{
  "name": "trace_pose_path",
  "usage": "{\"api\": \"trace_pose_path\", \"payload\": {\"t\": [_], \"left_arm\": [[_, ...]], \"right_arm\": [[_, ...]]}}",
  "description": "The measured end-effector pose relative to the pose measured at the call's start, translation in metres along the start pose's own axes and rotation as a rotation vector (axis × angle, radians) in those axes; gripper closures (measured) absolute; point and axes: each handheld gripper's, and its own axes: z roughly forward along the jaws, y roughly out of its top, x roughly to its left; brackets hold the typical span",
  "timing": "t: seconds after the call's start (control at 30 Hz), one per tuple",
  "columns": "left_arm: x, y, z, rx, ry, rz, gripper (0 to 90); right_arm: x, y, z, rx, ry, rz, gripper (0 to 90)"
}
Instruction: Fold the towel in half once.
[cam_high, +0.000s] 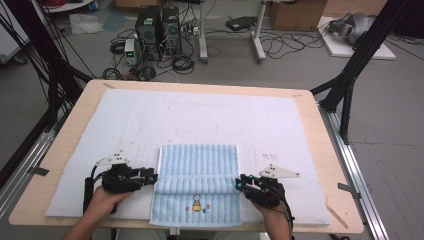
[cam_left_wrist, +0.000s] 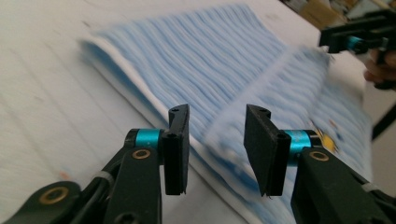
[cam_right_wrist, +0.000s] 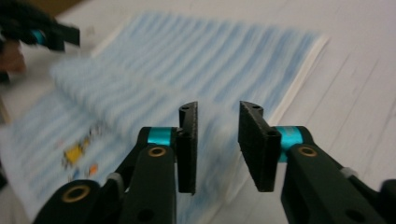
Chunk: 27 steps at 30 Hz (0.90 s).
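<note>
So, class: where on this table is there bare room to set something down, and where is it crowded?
Bare: the white mat beyond the blue towel, and the strips beside it. Crowded: the near edge, where the left gripper and right gripper flank the towel.

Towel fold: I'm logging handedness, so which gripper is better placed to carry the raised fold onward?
Neither clearly; it looks like a two-handed move. The left gripper sits at the left end of the towel's raised fold, the right gripper at its right end, both with jaws open.
</note>
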Motion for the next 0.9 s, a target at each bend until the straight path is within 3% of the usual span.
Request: {"api": "trace_pose_path", "payload": {"t": [0.1,0.2,0.3,0.37,0.43,0.53,0.6,0.67,0.9], "left_arm": [[0.015,0.011,0.006,-0.038,0.040,-0.050,60.5],[0.026,0.022,0.017,-0.024,0.069,-0.078,60.6],[0.029,0.028,0.028,0.003,0.085,-0.069,61.4],[0.029,0.029,0.037,0.048,0.096,-0.060,60.9],[0.029,0.028,0.045,0.083,0.098,-0.077,56.1],[0.027,0.026,0.052,0.118,0.124,-0.036,59.5],[0.025,0.024,0.054,0.129,0.128,0.008,72.2],[0.023,0.024,0.055,0.120,0.113,0.032,85.0],[0.033,0.032,0.050,0.023,0.104,-0.013,86.9]], "right_arm": [[-0.011,0.014,0.007,-0.038,-0.040,0.020,62.5],[-0.025,0.027,0.023,0.002,-0.111,0.014,64.2],[-0.035,0.033,0.041,0.051,-0.111,0.017,65.7],[-0.038,0.032,0.051,0.100,-0.110,0.011,66.7],[-0.040,0.031,0.056,0.129,-0.121,0.006,73.0],[-0.043,0.032,0.061,0.151,-0.108,0.004,84.5],[-0.044,0.032,0.062,0.148,-0.097,-0.005,87.7],[-0.044,0.035,0.062,0.132,-0.088,-0.012,87.9],[-0.048,0.043,0.065,0.100,-0.087,-0.003,88.1]]}}
